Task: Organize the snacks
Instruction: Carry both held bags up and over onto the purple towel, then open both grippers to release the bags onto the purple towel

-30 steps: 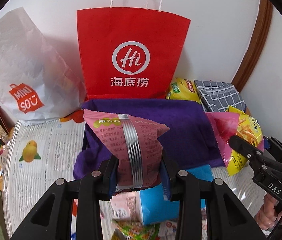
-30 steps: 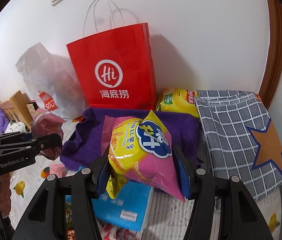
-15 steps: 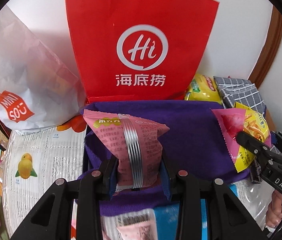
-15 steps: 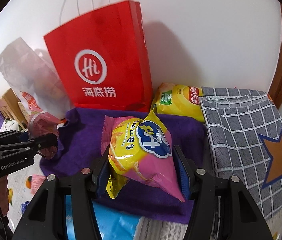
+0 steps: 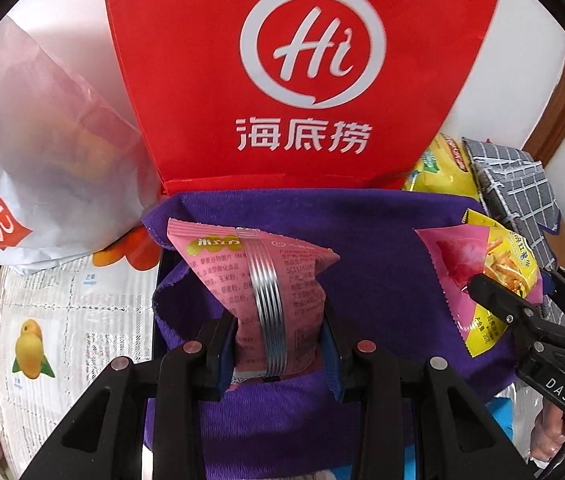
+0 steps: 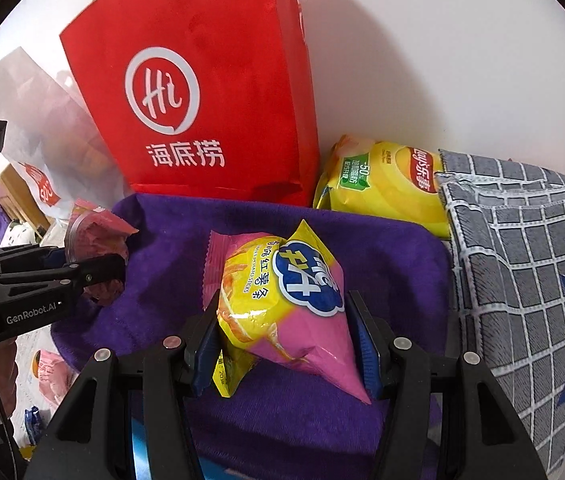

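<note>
My left gripper [image 5: 278,344] is shut on a pink snack packet [image 5: 258,280] with a silver back seam, held upright over a purple cloth-lined box [image 5: 378,240]. It also shows at the left of the right wrist view [image 6: 98,276]. My right gripper [image 6: 286,336] is shut on a yellow and pink sweet potato sticks bag [image 6: 282,296], held over the same purple cloth [image 6: 394,264]. That bag also shows at the right of the left wrist view [image 5: 486,272].
A red Hi paper bag [image 5: 306,80] stands against the wall behind the box. A white Miniso bag [image 5: 34,152] lies left. A yellow Lay's bag [image 6: 386,184] and a grey checked cloth [image 6: 522,264] lie right. More packets [image 6: 48,368] lie on the fruit-print table cover [image 5: 66,320].
Both grippers have moved forward with their packets, from over the blue box at the table front to over the purple cloth. The red bag looms closer. Both grips are unchanged.
</note>
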`<state>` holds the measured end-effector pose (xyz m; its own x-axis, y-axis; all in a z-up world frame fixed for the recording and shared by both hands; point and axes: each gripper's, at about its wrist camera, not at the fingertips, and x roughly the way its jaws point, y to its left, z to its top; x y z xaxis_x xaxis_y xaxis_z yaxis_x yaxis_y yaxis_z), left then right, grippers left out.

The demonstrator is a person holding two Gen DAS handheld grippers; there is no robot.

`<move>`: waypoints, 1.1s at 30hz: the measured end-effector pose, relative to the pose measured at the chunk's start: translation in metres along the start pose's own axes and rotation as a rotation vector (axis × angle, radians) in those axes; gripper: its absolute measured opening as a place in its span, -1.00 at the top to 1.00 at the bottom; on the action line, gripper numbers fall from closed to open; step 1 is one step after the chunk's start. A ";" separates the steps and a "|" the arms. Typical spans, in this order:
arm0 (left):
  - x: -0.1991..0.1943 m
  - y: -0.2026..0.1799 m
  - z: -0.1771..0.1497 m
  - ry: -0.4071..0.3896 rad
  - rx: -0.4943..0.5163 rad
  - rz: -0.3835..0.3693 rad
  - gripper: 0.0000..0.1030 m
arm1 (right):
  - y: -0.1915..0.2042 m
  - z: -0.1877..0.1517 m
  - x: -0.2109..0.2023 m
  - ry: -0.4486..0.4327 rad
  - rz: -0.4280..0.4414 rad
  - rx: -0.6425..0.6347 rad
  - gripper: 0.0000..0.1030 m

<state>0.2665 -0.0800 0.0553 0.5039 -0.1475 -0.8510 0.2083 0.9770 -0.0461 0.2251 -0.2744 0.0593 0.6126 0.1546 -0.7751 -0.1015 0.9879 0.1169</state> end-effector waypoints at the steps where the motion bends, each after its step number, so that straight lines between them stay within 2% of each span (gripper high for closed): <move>1: 0.003 0.001 0.001 0.005 -0.002 -0.001 0.34 | -0.001 0.001 0.003 0.005 0.003 0.002 -0.11; 12: 0.023 -0.002 0.002 0.050 0.005 -0.004 0.32 | -0.002 0.001 0.022 0.063 0.006 -0.002 -0.12; 22: 0.028 -0.006 0.003 0.073 0.004 -0.010 0.31 | -0.002 0.002 0.022 0.081 -0.018 -0.020 -0.22; 23: 0.028 -0.004 0.002 0.076 0.003 -0.009 0.28 | -0.002 0.002 0.022 0.081 -0.024 -0.023 -0.24; 26: 0.024 -0.004 0.002 0.072 0.000 -0.004 -0.08 | -0.002 0.003 0.015 0.079 -0.035 -0.022 -0.37; 29: 0.014 -0.003 0.001 0.051 0.001 0.007 -0.18 | -0.002 0.003 0.003 0.057 -0.043 -0.018 -0.46; 33: -0.002 -0.003 0.001 0.028 0.004 0.029 -0.20 | 0.001 0.005 -0.015 0.034 -0.073 -0.024 -0.48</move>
<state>0.2653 -0.0825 0.0577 0.4865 -0.1143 -0.8661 0.1973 0.9802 -0.0186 0.2199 -0.2760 0.0739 0.5920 0.0816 -0.8018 -0.0770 0.9960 0.0445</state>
